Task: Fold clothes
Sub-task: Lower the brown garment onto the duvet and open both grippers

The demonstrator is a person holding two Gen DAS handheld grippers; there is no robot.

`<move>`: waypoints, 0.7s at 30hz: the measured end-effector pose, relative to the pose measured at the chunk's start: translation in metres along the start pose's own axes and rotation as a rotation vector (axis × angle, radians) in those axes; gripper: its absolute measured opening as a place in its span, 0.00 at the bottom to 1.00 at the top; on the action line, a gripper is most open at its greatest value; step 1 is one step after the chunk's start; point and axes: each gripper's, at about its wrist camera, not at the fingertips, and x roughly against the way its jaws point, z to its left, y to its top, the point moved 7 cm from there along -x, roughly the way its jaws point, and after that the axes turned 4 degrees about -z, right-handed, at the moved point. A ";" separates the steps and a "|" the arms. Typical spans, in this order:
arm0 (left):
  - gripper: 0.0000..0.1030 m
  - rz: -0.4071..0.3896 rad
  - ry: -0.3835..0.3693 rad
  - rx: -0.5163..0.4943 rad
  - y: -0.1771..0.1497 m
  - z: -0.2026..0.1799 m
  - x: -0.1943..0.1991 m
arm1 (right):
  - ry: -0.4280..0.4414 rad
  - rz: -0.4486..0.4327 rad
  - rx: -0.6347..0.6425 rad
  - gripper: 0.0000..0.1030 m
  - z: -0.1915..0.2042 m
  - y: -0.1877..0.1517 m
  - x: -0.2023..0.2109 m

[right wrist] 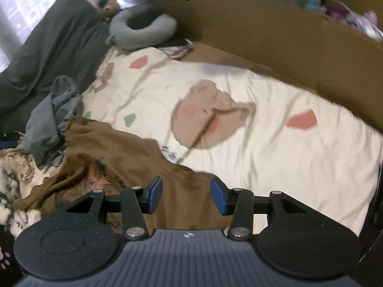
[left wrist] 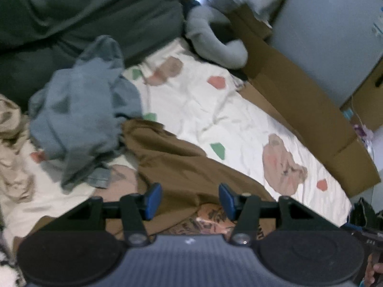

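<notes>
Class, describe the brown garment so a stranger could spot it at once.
Find the white patterned bedsheet. At its near edge, beside a crumpled blue-grey garment, lies the brown garment. Only it is tan-brown with a dark-and-pink print.

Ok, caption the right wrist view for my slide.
Open right tongs hover over a crumpled brown shirt on a patterned bedsheet.

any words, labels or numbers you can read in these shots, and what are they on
None can be read.
Brown shirt: black lettering in its printed graphic, too blurred and crumpled to read.
Left gripper and right gripper: a small white mark on each body, a symbol, not text.
</notes>
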 end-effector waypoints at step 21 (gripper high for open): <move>0.67 0.150 -0.266 -0.327 -0.067 -0.155 -0.101 | -0.064 -0.029 -0.266 0.50 -0.081 -0.103 -0.021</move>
